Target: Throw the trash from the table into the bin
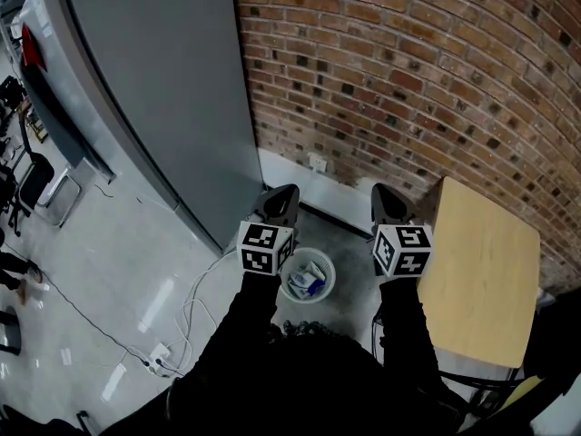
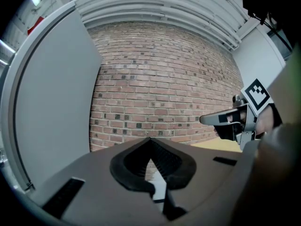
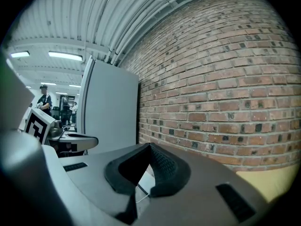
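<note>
Brick wall (image 1: 408, 62) rises behind the bin (image 1: 328, 277), trash (image 1: 307, 280) inside. Above the bin, left gripper (image 1: 280, 196) and right gripper (image 1: 387, 196) hover, jaws together and empty; the job is likely done.

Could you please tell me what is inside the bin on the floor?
The bin holds crumpled white and blue trash. The left gripper covers its left rim, and anything beneath the top pieces is hidden.

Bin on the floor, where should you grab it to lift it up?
Probably by the rim of the bin, coming from straight above. It stands upright with its open top facing up, so one jaw can go inside the wall and one outside, clear of the trash.
</note>
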